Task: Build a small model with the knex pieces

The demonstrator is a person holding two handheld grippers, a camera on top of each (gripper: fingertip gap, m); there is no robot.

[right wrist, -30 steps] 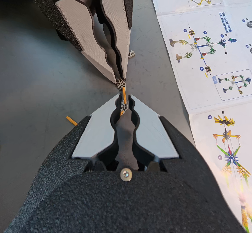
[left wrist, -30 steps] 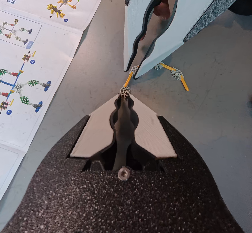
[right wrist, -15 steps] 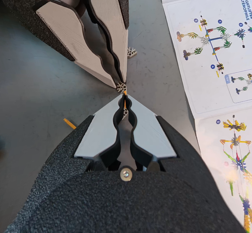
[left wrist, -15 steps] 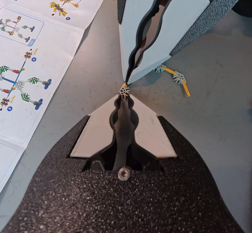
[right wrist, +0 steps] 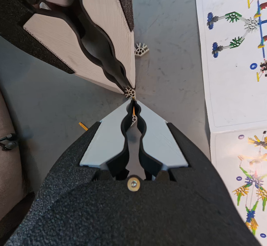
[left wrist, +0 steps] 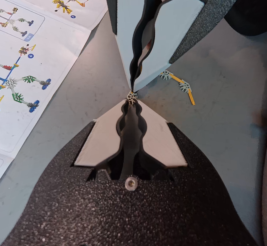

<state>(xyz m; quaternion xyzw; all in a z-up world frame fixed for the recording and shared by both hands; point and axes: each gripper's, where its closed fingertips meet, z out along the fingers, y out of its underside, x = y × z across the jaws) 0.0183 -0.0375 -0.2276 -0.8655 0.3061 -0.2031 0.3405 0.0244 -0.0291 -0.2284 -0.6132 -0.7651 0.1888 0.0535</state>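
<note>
Where the two tips meet above the grey surface (left wrist: 216, 138), left claw (left wrist: 131, 102) pinches a white connector (left wrist: 131, 97); right claw (right wrist: 133, 101) clamps a yellow rod (right wrist: 134, 110) touching it. Instruction sheet (left wrist: 43, 51) nearby.

A grey, scuffed bench (left wrist: 216, 130) carries a white fold-out instruction sheet (left wrist: 47, 54) (printed with coloured model diagrams) along one side. A chain of grey connectors and yellow rods (left wrist: 180, 84) lies on the bare surface, and a lone grey connector (right wrist: 140, 49) rests apart.
</note>
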